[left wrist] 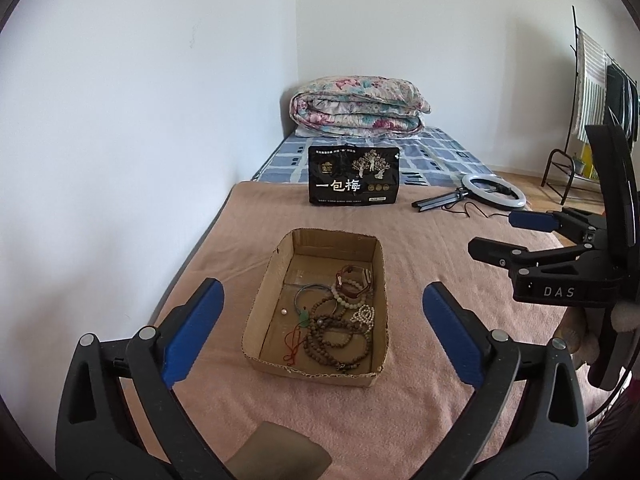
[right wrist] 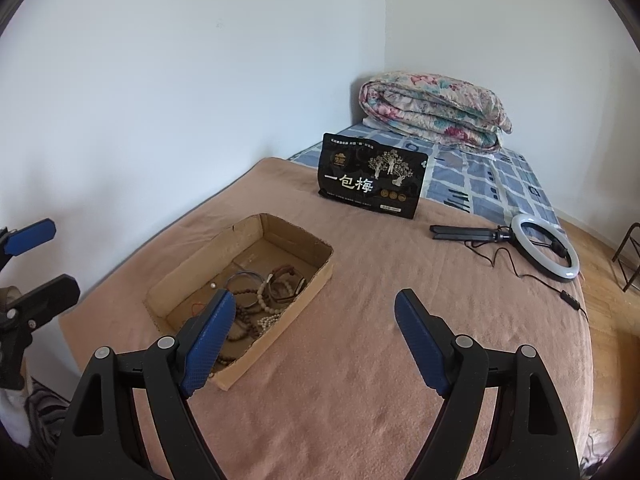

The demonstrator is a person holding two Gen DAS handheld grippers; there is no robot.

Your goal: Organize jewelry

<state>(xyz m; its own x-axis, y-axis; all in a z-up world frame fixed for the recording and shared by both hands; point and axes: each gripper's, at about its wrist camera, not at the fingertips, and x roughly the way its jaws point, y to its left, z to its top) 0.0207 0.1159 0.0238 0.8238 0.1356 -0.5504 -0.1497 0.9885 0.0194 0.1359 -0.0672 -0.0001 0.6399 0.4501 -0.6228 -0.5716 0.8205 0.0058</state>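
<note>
An open cardboard box point(left wrist: 256, 308) sits on a pink blanket; it also shows in the right wrist view point(right wrist: 304, 292). Inside lie brown bead strings point(left wrist: 334, 340), a pale bead bracelet point(left wrist: 348, 298), a white pearl bracelet point(left wrist: 364, 316), a grey bangle point(left wrist: 310, 294), a brown watch point(left wrist: 356, 278), a red-corded green pendant point(left wrist: 302, 320) and a loose pearl point(left wrist: 284, 311). My left gripper point(left wrist: 322, 296) is open and empty, hovering before the box. My right gripper point(right wrist: 314, 306) is open and empty, to the right of the box; it also appears in the left wrist view point(left wrist: 508, 236).
A black snack bag point(left wrist: 354, 176) stands behind the box. A ring light with tripod point(right wrist: 544, 246) and its cable lie at the right on the blanket. A folded floral quilt point(left wrist: 356, 106) lies by the wall corner. A clothes rack point(left wrist: 600, 80) stands at far right.
</note>
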